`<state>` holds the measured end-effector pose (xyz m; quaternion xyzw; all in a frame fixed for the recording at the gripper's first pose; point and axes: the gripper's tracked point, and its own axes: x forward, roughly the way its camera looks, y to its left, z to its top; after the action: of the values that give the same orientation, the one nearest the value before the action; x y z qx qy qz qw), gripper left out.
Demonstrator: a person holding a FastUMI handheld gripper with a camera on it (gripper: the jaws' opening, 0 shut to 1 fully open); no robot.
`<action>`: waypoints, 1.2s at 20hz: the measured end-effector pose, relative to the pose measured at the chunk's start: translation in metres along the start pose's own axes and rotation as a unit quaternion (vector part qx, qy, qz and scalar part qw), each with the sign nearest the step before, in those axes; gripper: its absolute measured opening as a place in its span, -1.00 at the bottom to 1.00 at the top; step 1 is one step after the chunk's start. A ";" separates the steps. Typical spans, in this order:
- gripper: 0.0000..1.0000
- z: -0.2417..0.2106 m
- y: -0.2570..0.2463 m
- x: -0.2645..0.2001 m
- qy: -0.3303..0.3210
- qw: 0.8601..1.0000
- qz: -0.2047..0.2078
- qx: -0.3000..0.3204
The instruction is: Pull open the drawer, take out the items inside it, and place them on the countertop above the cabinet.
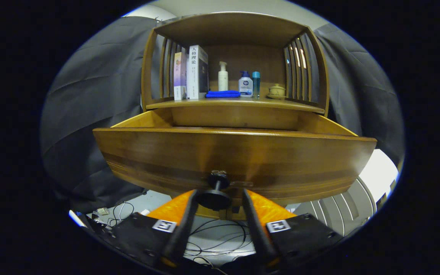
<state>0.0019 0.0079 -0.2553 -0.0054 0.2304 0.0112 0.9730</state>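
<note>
The wooden drawer (235,156) stands pulled out of the cabinet, its front panel close ahead of me. Its dark round knob (215,198) sits between the fingers of my gripper (219,193). The left finger (189,214) lies against the knob's edge, while the right finger (251,214) stands a small gap away from it, so the gripper is open. The front panel hides the drawer's inside; I see just its side walls and back wall (235,116). Above the drawer runs the countertop (239,102).
On the countertop stand two books (191,72), a white pump bottle (223,76), a small pump bottle (245,84), a teal bottle (256,83), a folded blue cloth (222,93) and a lidded cup (276,91). Slatted side walls flank it. Cables (220,236) lie on the floor below.
</note>
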 end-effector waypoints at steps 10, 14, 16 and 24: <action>0.98 0.073 -0.013 -0.060 -0.030 0.999 0.032 0.021; 0.98 0.110 -0.019 -0.069 -0.037 0.999 0.033 -0.017; 0.98 0.129 -0.019 -0.066 -0.043 0.998 0.034 -0.025; 0.99 0.208 -0.019 -0.018 -0.050 0.996 0.039 -0.060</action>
<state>0.0794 -0.0078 -0.0616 -0.0543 0.1801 0.0634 0.9801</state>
